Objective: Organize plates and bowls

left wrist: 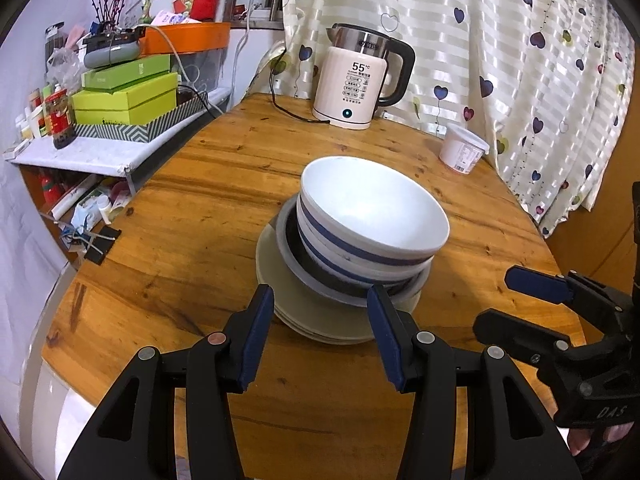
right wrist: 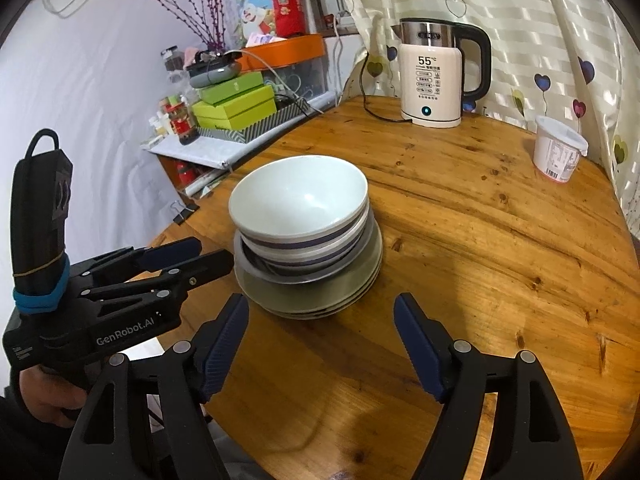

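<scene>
Glossy blue-banded bowls (right wrist: 300, 208) nested atop round plates (right wrist: 320, 292), wooden table (right wrist: 480, 248); left gripper (left wrist: 320, 300), right gripper (right wrist: 322, 308) wide, empty.

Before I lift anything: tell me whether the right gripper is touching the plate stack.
Apart. In the right wrist view the right gripper is open, with bare table showing between its fingertips and the plate stack.

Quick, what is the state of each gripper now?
Left gripper: open, holding nothing, close before the plate stack.
Right gripper: open, holding nothing.
</scene>
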### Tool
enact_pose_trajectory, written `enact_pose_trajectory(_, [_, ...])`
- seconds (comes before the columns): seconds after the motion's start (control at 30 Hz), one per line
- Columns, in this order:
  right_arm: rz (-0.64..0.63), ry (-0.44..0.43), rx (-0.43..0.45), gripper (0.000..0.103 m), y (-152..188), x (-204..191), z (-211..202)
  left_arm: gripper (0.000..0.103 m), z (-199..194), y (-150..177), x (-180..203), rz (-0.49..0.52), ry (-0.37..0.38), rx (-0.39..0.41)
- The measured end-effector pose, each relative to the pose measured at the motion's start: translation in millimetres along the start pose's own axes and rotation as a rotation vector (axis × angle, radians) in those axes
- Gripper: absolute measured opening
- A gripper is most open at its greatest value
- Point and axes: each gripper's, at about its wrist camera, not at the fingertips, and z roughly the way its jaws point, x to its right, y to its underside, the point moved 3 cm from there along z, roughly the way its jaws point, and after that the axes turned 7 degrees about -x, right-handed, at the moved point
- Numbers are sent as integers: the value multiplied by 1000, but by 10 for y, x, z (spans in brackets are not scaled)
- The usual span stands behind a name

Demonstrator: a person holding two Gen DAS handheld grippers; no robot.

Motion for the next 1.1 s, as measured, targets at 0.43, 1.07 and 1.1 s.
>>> enact_pose_trajectory(0.43, [-35, 42, -43, 76, 63, -154, 182, 50, 36, 112, 44, 10, -49, -12])
enact_pose_trajectory(1.07, [-25, 59, -58, 77, 75, -94, 239, 50, 137, 112, 61, 11, -83, -52])
enact_pose_trajectory(1.1, [-27, 61, -56, 77, 77, -96, 237, 50, 133, 114, 63, 11, -85, -51])
